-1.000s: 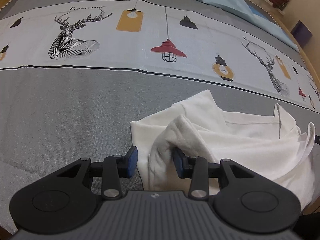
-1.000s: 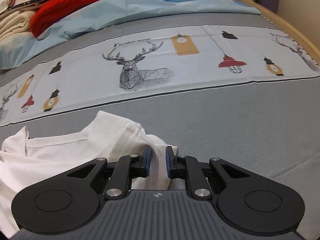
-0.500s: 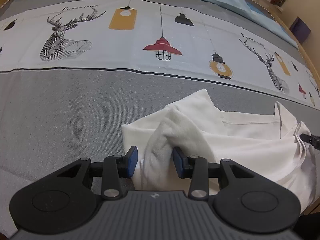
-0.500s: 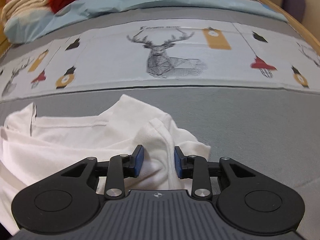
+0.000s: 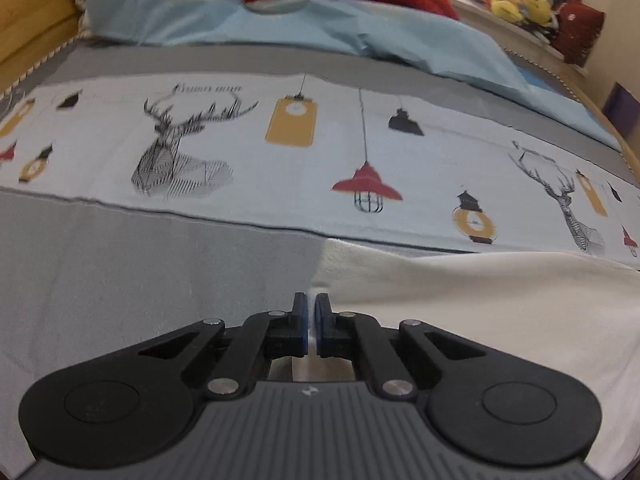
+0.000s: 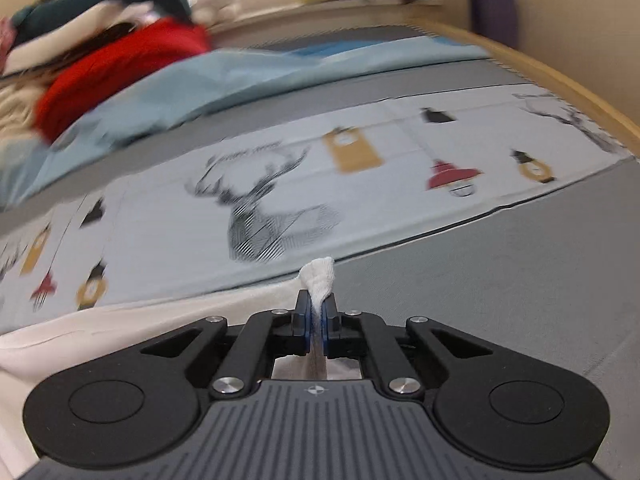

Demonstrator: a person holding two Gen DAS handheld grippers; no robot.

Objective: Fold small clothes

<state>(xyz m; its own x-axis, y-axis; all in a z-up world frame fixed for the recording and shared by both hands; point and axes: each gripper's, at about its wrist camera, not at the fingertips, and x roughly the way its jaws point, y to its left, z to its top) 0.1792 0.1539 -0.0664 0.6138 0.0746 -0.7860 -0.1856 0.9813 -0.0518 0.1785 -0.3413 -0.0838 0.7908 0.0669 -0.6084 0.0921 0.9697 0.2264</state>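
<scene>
My right gripper (image 6: 316, 316) has just closed on the white shirt (image 6: 152, 312); my left gripper (image 5: 310, 316), apparently pinching its edge, over the bed (image 5: 120, 264).

**Little to read on the bed**

A line of small dark lettering (image 5: 208, 89) is printed on the pale band of the bedsheet (image 5: 260, 168), just above the antlers of the drawn deer head (image 5: 180, 152); the letters are too small and soft to make out in the left wrist view; in the right wrist view the same line (image 6: 256, 148) is smeared by blur; each gripper body carries a tiny round emblem, (image 5: 309, 391) and (image 6: 316, 390), with no letters; no numbers or brand names can be read.
</scene>
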